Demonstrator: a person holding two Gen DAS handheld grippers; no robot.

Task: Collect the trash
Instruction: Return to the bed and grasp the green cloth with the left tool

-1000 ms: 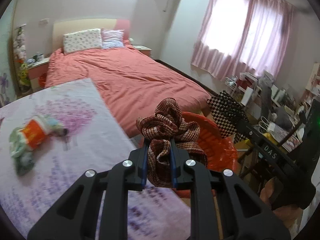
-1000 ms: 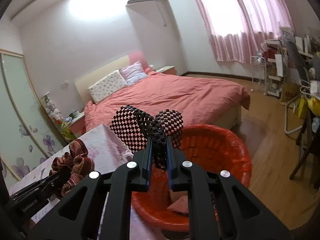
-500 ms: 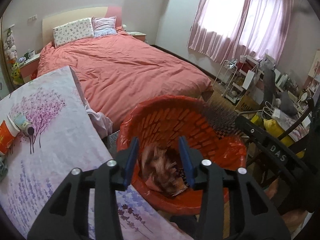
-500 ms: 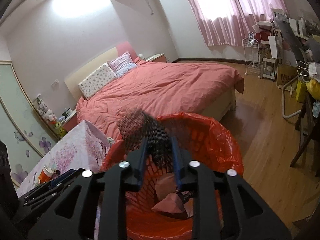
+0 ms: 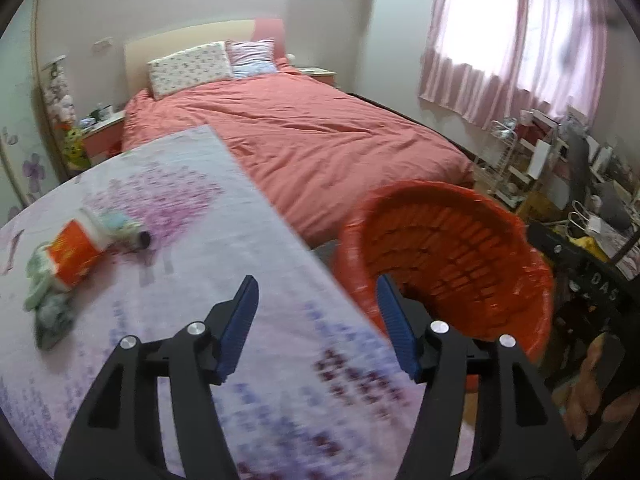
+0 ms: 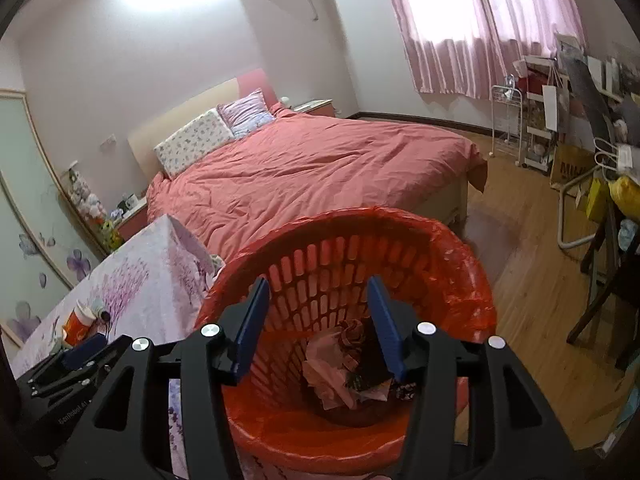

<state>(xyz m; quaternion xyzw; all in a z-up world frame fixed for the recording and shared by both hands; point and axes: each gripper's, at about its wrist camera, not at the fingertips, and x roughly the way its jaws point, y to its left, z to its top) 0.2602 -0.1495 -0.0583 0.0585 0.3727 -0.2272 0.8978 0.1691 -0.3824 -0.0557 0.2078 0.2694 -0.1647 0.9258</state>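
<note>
Beside bed, trash [image 6: 344, 364] lies in basket [image 6: 460, 280] beneath both grippers' spread, empty fingers [image 6: 384, 324].

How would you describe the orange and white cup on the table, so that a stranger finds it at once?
Start at the table with the purple flower cloth, beside the red bed. Near its far left part a cup lies on its side. Its orange and white colours set it apart from the pale green cloth beside it.

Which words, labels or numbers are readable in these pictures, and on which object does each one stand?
"DAS" – white letters on the black body of the right claw, seen from the left wrist.
"GenRobot.AI" – small white print on the left claw, seen from the right wrist; only barely readable.
"MU..." – cardboard box by the shelves; the rest is hidden.
Orange cup on the table: print too blurred to read.
</note>
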